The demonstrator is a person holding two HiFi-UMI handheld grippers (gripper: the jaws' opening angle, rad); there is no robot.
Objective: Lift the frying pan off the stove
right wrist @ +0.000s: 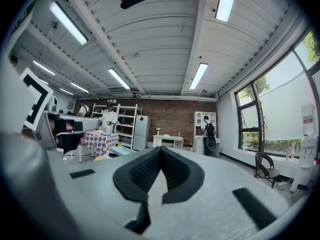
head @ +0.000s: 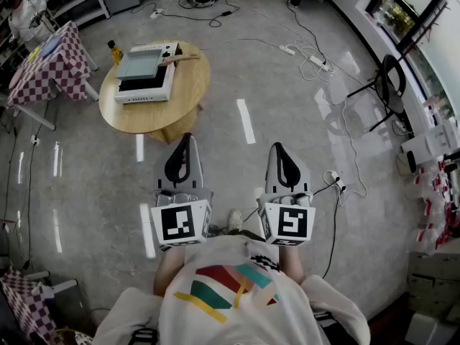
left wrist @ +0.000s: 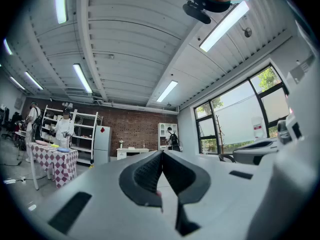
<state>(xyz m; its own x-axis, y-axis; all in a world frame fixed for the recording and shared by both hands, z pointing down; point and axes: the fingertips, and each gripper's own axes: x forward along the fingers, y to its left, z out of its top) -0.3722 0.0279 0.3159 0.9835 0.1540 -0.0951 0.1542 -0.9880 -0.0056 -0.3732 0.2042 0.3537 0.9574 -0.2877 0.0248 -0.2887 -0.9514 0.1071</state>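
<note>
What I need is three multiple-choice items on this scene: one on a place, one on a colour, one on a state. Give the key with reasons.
1. Where is the frying pan?
A. on the floor
B. on the stove on the round table
C. in the left tool

2. What colour is the bottle beside the stove?
A. yellow
B. blue
C. white

3. How do the right tool's jaws stand?
A. wide apart
B. shut on the pan's handle
C. shut, nothing between them

Key:
1 B, the head view shows it lying on the stove.
2 A, its body shows yellow.
3 C, the right gripper view shows the pads meeting with nothing between them.
</note>
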